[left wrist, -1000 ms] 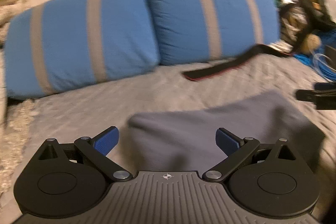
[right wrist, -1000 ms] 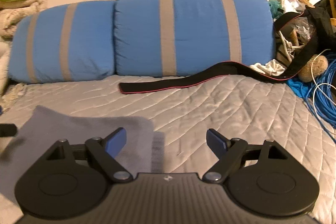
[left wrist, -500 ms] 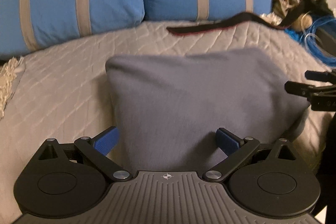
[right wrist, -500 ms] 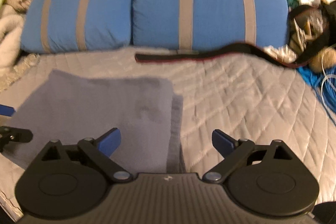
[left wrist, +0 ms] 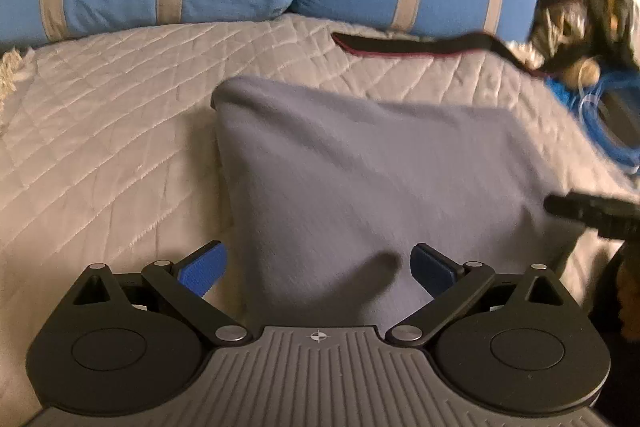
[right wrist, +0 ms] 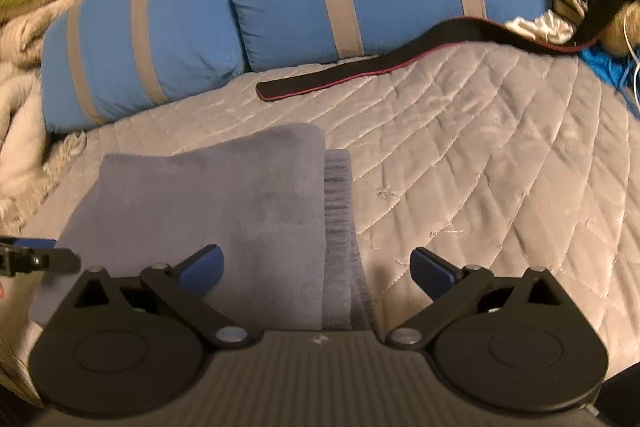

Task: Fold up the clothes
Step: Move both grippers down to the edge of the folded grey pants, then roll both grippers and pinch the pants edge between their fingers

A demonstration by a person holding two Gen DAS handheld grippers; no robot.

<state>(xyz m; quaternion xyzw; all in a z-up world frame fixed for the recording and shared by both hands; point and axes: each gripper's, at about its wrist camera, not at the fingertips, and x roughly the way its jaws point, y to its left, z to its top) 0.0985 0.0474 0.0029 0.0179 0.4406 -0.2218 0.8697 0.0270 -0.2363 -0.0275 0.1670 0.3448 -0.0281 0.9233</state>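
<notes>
Left wrist view showed the grey garment (left wrist: 360, 179) lying flat on the quilted bed (left wrist: 100, 131), already doubled into a neat rectangle, with the left gripper (left wrist: 318, 265) low over its near edge, jaws spread wide and empty. The cloth looked soft, light and limp, likely a fleece or knit that would sag and slide on itself, so a pinch at a corner or through both layers at an edge seemed the safest hold. Its near edge was hidden under the gripper body, and the right side was blurred, where the other tool (left wrist: 592, 213) cut in. Right wrist view showed the same garment (right wrist: 208, 211) from its right side, a ribbed under-layer (right wrist: 338, 227) peeking out past the top fold, and the right gripper (right wrist: 316, 267) over that edge with jaws wide and holding nothing. What kind of garment it was could not be told, nor how many layers lay beneath. Whether further folding remained, the views did not settle.
</notes>
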